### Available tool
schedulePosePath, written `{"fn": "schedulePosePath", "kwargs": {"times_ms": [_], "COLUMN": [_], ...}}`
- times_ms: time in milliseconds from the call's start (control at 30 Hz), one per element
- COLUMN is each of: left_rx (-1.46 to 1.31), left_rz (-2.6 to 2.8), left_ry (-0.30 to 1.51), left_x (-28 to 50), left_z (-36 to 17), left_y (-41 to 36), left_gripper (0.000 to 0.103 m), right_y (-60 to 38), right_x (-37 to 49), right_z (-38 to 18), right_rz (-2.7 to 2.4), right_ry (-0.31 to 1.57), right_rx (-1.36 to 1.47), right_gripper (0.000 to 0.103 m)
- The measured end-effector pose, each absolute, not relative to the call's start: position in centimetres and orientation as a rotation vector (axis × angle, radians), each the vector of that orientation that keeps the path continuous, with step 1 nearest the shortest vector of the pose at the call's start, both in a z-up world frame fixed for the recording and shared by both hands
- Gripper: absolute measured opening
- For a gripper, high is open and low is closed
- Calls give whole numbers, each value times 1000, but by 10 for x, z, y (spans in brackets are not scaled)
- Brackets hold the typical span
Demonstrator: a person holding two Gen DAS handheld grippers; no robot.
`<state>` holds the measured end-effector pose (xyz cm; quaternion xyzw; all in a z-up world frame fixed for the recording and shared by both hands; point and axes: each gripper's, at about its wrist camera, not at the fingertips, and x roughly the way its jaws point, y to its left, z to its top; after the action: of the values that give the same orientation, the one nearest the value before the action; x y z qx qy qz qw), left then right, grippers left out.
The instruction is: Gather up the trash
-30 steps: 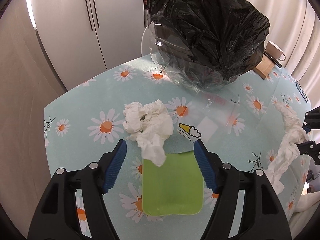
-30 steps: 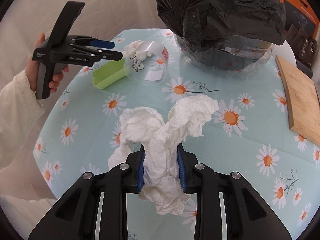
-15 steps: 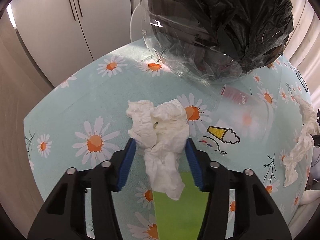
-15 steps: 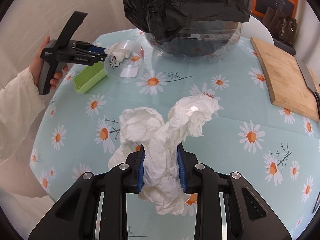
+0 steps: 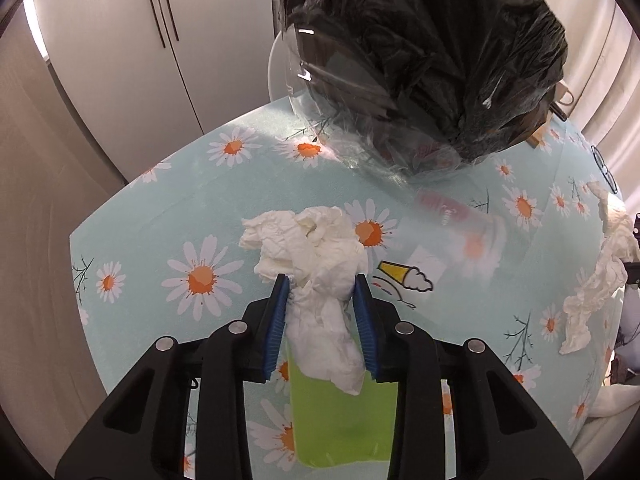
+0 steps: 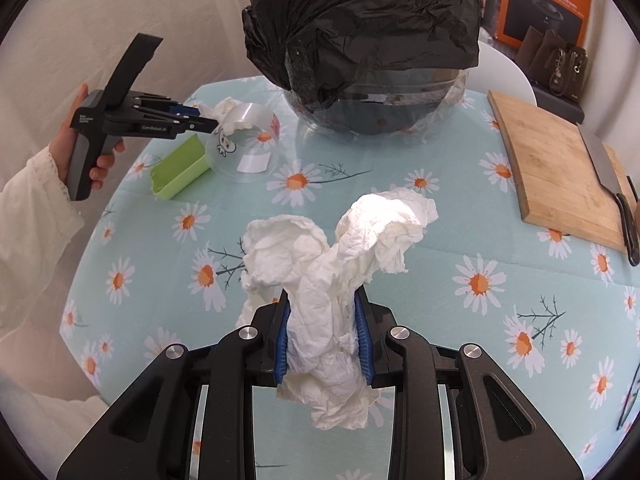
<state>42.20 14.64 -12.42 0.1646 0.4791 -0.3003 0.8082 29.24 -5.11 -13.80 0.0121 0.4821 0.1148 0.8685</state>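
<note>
i'm pinching one crumpled tissue [image 5: 320, 280] in my left gripper [image 5: 322, 300] at lower centre, and another tissue wad [image 6: 332, 280] in my right gripper [image 6: 324, 328].

Bright, even indoor light, strong fisheye bending with dark vignette corners, white glints on the clear bowl [image 5: 320, 80] beneath the black bag [image 5: 432, 48], soft blur near that bowl, faint shadows on the table [image 6: 440, 208]
</note>
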Motion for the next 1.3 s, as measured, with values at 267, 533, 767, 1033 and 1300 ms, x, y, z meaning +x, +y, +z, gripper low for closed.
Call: {"fn": "schedulePosePath", "kwargs": {"times_ms": [267,533,767,1033,1300], "left_rx": [313,286,285,263,249], "left_rz": [-591,-524,-476,-440,-427], "left_ry": [980,941,911,858,792], "left_x": [376,327,283,239,203], "left_z": [-85,-53,-32,-7,17], "left_y": [148,145,129,108,86], "left_gripper": [34,34,34,34,34], "right_y": [-64,-77,-95,-118,-145], "right_x": [278,257,233,205,180], "right_z": [-113,-89,-69,-52,-35], "right_rz": [280,329,374,409,420], "right_ry": [950,883,803,729,651], "right_rx": [-17,-53,-69,-90,-91], "right_gripper": [25,25,25,25,26]}}
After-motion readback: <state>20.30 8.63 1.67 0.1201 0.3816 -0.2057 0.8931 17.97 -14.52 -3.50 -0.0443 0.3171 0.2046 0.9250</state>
